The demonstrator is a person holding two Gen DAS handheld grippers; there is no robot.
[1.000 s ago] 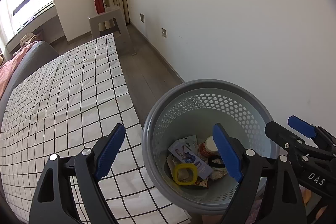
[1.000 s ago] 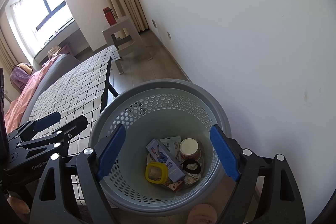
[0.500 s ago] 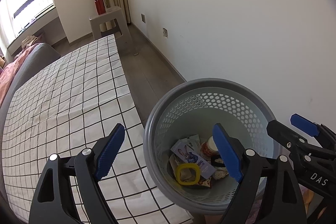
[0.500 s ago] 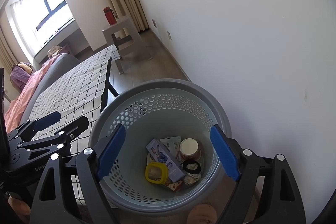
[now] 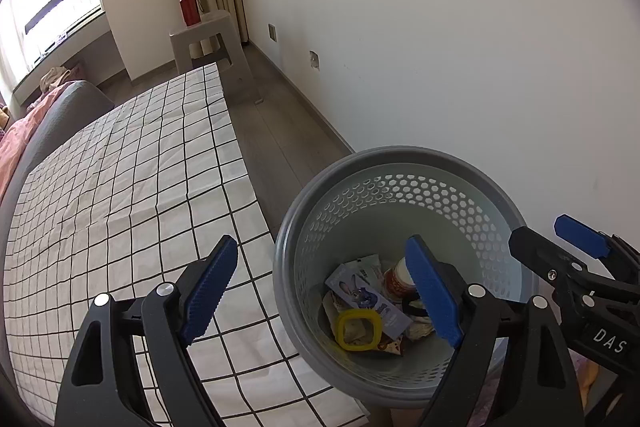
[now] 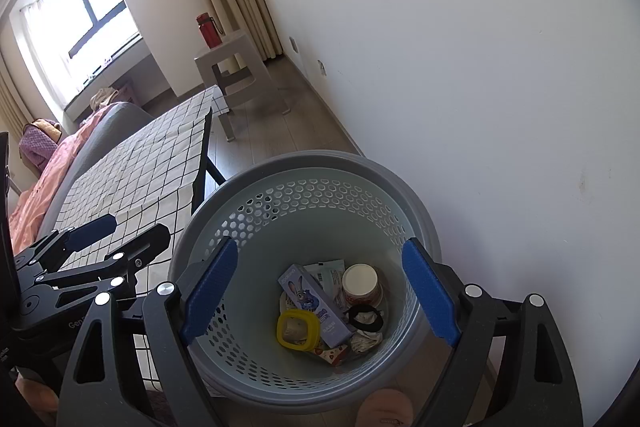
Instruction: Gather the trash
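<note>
A grey perforated waste basket stands on the floor by the white wall. At its bottom lies trash: a purple carton with a cartoon rabbit, a yellow ring lid, a small white-topped cup, a black ring and wrappers. My right gripper hovers open above the basket's mouth, nothing between its blue pads. My left gripper is open too, straddling the basket's left rim and the table's edge, empty. Each gripper shows at the side of the other's view.
A table with a black-checked white cloth stands left of the basket. Farther back are a grey stool bearing a red bottle, curtains, a window and a sofa with pink bedding. Wooden floor runs along the wall.
</note>
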